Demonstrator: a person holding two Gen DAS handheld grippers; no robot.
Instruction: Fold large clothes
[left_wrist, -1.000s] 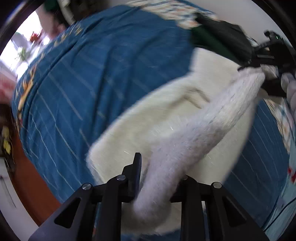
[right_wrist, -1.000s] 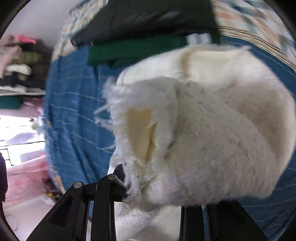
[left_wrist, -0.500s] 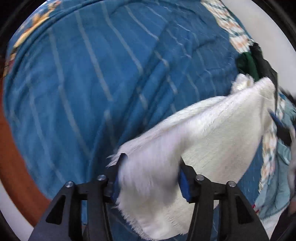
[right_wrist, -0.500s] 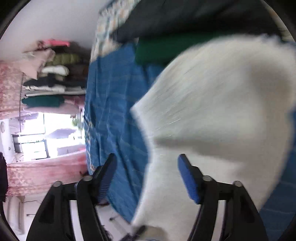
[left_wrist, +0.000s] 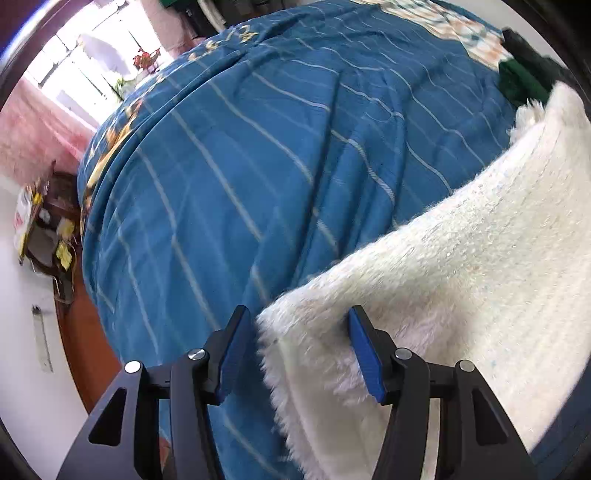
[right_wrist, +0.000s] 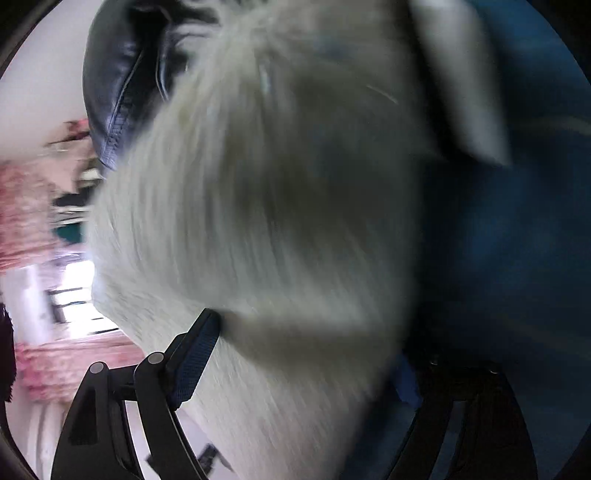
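left tongs (left_wrist: 301, 350) spread over white fleece (left_wrist: 461, 277), blue bedspread (left_wrist: 258, 166), right tongs (right_wrist: 306, 365) apparently apart

The left gripper (left_wrist: 301, 349), which pinched the white fleece garment (left_wrist: 461, 280) a second ago, now has its jaws spread apart, the fleece edge lying loose between them on the blue bedspread (left_wrist: 258, 166). The right gripper (right_wrist: 303, 365) now sits buried in blurred fleece.

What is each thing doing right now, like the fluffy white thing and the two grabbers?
Fluffy white fleece garment: spread flat on the bed.
Blue striped bedspread: laid out, lightly wrinkled.
Left gripper: open, garment corner between its fingers.
Right gripper: seems open, fleece across it; view blurred.
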